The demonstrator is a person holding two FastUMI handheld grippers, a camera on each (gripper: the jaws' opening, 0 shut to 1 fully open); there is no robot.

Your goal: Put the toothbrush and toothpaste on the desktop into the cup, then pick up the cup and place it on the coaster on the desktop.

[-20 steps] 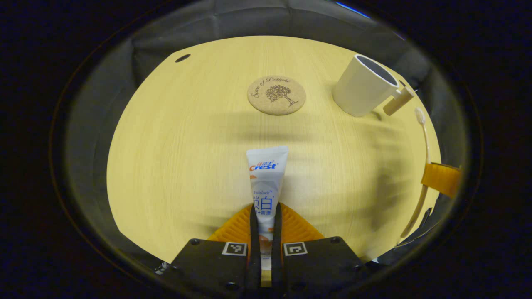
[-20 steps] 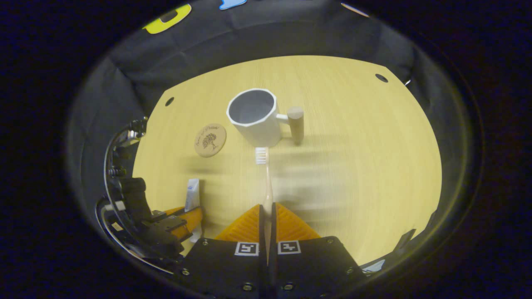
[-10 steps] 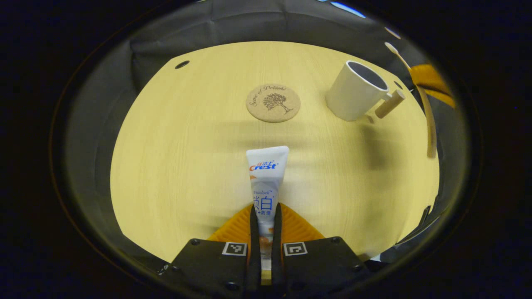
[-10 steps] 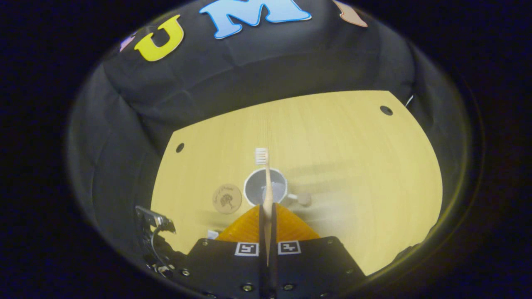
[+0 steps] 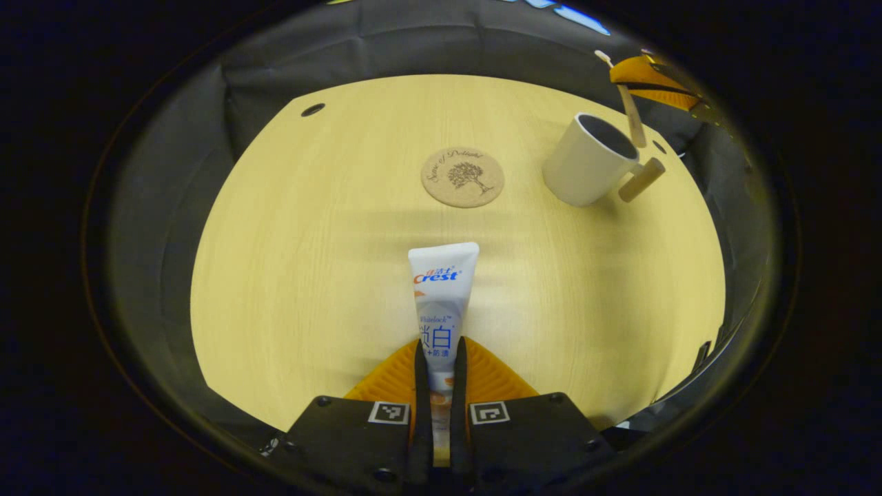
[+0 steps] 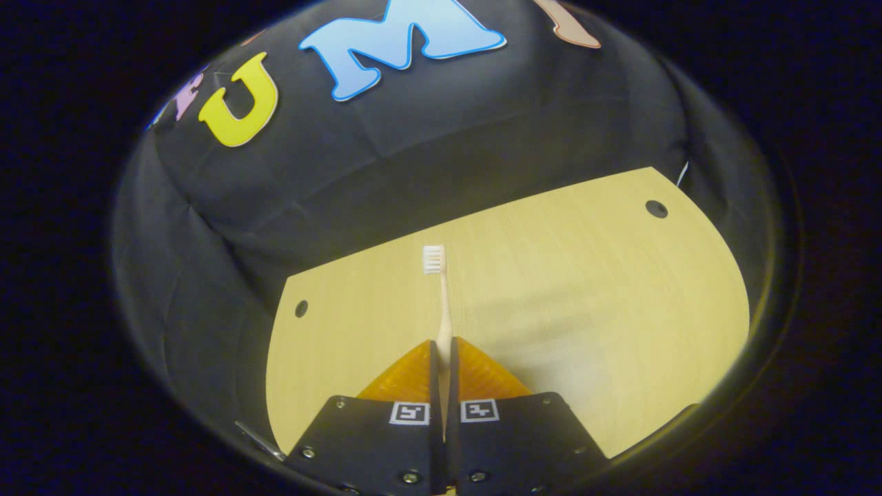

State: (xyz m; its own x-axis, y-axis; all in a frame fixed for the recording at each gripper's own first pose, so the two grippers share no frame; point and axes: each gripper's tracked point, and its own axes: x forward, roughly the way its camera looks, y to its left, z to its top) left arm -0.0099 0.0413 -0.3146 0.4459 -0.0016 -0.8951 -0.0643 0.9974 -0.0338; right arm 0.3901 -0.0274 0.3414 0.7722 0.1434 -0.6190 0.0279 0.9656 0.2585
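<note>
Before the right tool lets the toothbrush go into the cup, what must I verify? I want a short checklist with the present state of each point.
1. Right tool shut on the cream slim-handled toothbrush: ok.
2. Toothbrush's lower end at the white faceted cup's mouth: ok; depth inside: cannot tell.
3. Cup upright on the pale wooden desktop: ok.
4. Left tool shut on the white plastic toothpaste tube, away from the cup: ok.
5. Round cork coaster bare: ok.

Recording booth, black cloth wall (image 6: 427, 158), wooden desktop (image 5: 310, 241)
</note>
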